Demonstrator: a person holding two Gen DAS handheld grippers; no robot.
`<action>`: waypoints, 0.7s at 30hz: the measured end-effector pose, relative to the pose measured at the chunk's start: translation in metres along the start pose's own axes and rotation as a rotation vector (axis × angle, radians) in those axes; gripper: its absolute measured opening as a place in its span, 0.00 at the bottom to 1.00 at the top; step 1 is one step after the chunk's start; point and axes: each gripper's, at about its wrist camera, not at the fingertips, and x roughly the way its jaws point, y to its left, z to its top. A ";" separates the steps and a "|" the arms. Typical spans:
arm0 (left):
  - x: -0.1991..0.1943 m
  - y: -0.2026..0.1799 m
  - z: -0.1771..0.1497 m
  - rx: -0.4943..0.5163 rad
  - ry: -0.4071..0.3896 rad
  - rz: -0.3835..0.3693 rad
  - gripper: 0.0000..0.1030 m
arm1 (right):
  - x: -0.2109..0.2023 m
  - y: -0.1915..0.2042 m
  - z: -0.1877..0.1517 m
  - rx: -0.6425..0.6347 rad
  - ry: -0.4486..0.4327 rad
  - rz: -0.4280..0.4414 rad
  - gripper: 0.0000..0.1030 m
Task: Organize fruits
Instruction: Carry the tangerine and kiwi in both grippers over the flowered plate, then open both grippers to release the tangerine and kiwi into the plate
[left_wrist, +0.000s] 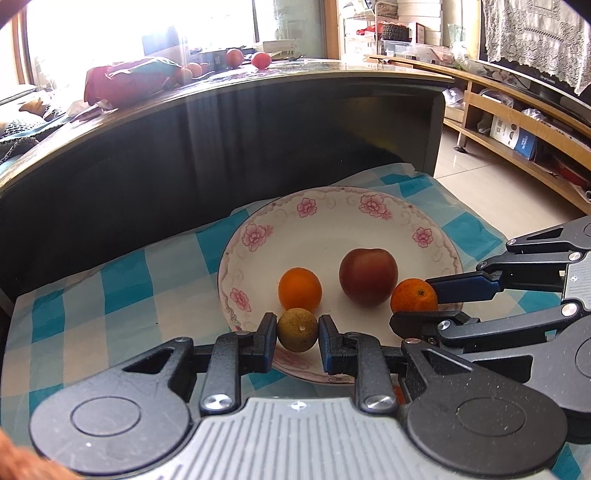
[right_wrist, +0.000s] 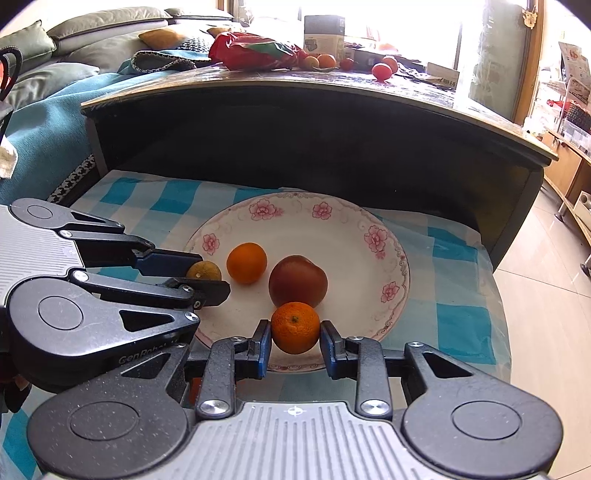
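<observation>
A white floral plate sits on a blue checked cloth. On it lie an orange and a dark red plum. My left gripper is shut on a greenish-brown citrus over the plate's near left rim. My right gripper is shut on a tangerine over the plate's near rim, beside the plum.
The checked cloth covers a low stool in front of a dark coffee table. More fruit and a red bag lie on that table. A sofa is at left, a wooden TV shelf at right.
</observation>
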 end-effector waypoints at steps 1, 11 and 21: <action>0.001 0.000 0.000 -0.002 0.000 0.002 0.32 | 0.002 0.000 0.000 0.000 0.003 0.001 0.23; 0.004 0.004 0.001 -0.021 -0.001 0.005 0.32 | 0.010 -0.002 0.004 0.006 0.012 0.011 0.25; -0.003 0.003 0.005 -0.019 -0.025 0.006 0.34 | 0.007 -0.005 0.005 0.010 -0.003 0.004 0.28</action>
